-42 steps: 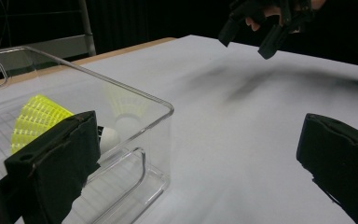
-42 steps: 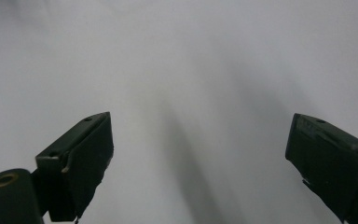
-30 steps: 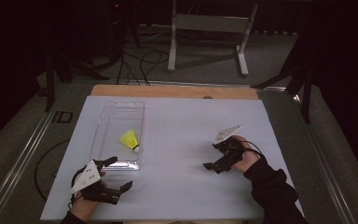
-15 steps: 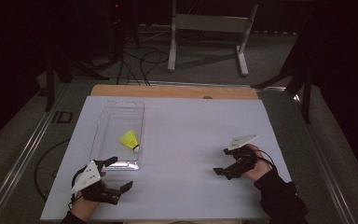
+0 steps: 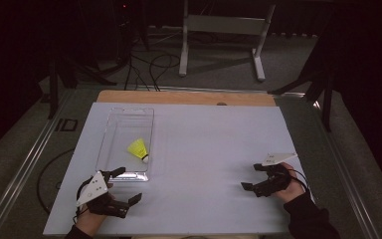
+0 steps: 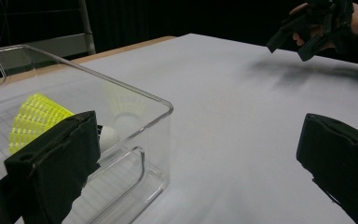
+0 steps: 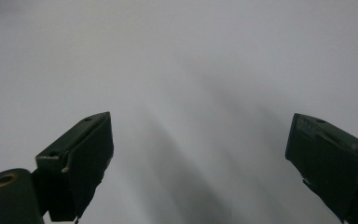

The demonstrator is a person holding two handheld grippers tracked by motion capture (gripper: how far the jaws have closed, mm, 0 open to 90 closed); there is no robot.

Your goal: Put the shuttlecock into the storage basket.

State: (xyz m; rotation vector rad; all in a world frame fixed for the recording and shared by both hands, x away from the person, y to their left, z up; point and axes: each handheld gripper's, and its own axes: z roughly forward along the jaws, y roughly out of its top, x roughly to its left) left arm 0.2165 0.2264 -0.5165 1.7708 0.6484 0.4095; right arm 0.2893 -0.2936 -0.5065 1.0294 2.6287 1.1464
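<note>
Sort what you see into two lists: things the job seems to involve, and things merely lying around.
Likely in play: yellow shuttlecock, clear plastic box holding it, left gripper, right gripper, both with jaws open.

Just about: white table cover, floor cables, metal stand.

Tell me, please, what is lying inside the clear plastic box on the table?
Inside the clear box lies one yellow shuttlecock with a white cork tip. In the left gripper view, that gripper's jaw covers part of the cork and the box floor.

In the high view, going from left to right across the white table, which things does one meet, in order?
Left tongs → yellow shuttlecock, lying inside the clear plastic box → bare white table → right tongs.
</note>
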